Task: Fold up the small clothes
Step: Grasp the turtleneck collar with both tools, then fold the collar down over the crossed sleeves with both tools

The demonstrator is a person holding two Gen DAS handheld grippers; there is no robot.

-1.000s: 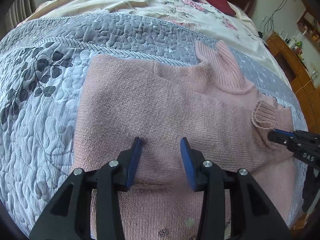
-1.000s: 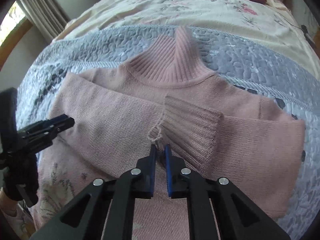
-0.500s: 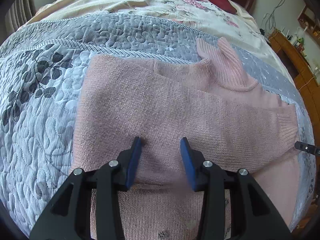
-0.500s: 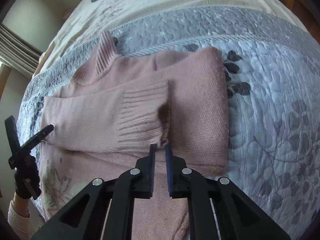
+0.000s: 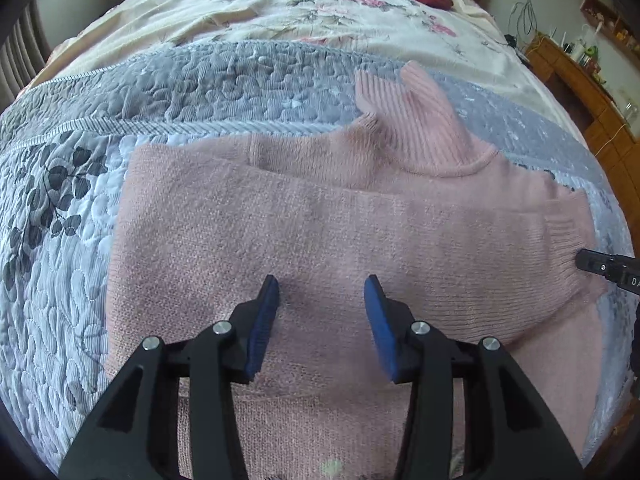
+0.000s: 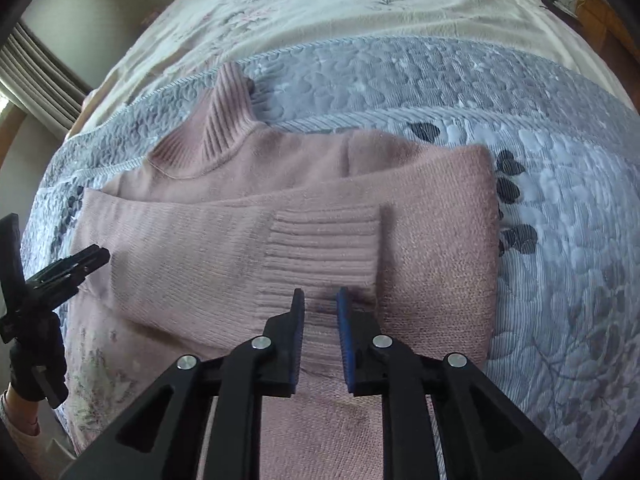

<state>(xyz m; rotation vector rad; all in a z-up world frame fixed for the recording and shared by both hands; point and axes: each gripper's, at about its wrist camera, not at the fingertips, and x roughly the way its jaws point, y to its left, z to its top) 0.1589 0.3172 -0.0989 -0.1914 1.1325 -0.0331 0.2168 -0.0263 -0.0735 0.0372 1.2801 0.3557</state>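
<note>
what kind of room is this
Most likely a bedroom: the pink sweater lies on a bed with a grey quilted bedspread and floral sheet, curtains at one side, a wooden dresser alongside.

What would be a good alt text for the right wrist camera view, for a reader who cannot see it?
A pink sweater lies flat on a grey quilt on a bed, one sleeve folded across its chest, ribbed cuff just ahead of the right gripper, whose fingers are slightly apart. The left gripper shows at the left edge.
</note>
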